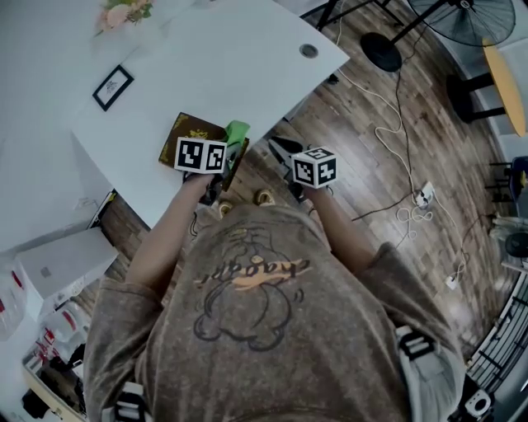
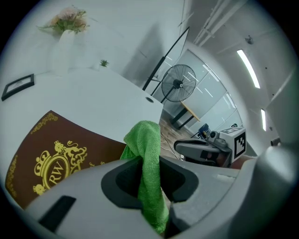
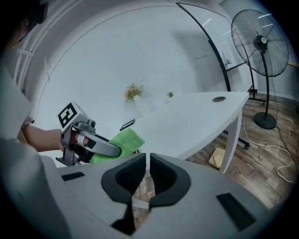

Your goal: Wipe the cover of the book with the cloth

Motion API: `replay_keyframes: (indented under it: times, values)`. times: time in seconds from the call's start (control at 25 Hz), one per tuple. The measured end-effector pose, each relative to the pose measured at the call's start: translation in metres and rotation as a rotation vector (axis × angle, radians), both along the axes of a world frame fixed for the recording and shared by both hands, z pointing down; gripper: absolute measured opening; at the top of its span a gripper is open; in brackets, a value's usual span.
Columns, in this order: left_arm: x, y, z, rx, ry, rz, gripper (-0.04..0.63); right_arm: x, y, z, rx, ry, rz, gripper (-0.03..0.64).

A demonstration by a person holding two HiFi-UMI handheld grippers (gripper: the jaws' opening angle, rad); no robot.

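A brown book (image 1: 190, 133) with a gold crest lies at the near edge of the white table (image 1: 231, 66); in the left gripper view its cover (image 2: 56, 154) fills the lower left. My left gripper (image 2: 150, 184) is shut on a green cloth (image 2: 148, 163), which hangs over the book's right end (image 1: 237, 132). My right gripper (image 3: 147, 175) is shut with nothing between its jaws, held off the table over the wooden floor, to the right of the left gripper (image 3: 84, 142).
A small black picture frame (image 1: 112, 86) and a vase of flowers (image 1: 124, 12) stand further back on the table. A round cable hole (image 1: 308, 50) sits near the table's right end. A standing fan (image 3: 261, 46) and cables (image 1: 404, 165) occupy the floor to the right.
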State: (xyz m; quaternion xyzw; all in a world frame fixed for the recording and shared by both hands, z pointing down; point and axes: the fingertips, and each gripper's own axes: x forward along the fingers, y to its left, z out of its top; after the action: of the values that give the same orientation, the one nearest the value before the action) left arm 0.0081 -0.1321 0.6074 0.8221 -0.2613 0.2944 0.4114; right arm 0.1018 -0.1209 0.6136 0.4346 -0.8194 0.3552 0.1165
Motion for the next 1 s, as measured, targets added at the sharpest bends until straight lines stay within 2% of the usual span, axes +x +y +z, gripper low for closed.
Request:
replay_keyframes:
  times: [0.16,0.32,0.4,0.52,0.64,0.76,0.88,1.0]
  values:
    - [0.016,0.006,-0.003,-0.041,0.064,-0.012,0.078,0.01,0.003,-0.002,0.002,0.001,0.017,0.028]
    - [0.023,0.002,-0.02,-0.05,0.19,-0.061,0.078,0.014,0.005,-0.006,0.004,-0.004,0.027,0.029]
    - [0.013,-0.01,-0.032,-0.036,0.239,-0.116,0.078,0.015,0.004,-0.008,0.004,-0.006,0.032,0.029]
    - [-0.025,-0.039,-0.05,0.013,0.261,-0.197,0.078,0.009,0.003,-0.009,0.008,-0.015,0.033,0.029]
    - [-0.074,-0.079,-0.065,0.104,0.242,-0.296,0.078,0.008,0.004,-0.004,-0.004,-0.015,0.035,0.029]
    - [-0.119,-0.111,-0.073,0.181,0.18,-0.369,0.078,0.007,0.004,-0.002,-0.007,-0.02,0.027,0.029]
    - [-0.15,-0.13,-0.076,0.251,0.088,-0.384,0.078,0.007,0.006,0.0,-0.012,-0.021,0.026,0.029]
    - [-0.165,-0.14,-0.068,0.302,-0.022,-0.348,0.078,0.006,0.006,0.0,-0.015,-0.022,0.028,0.029]
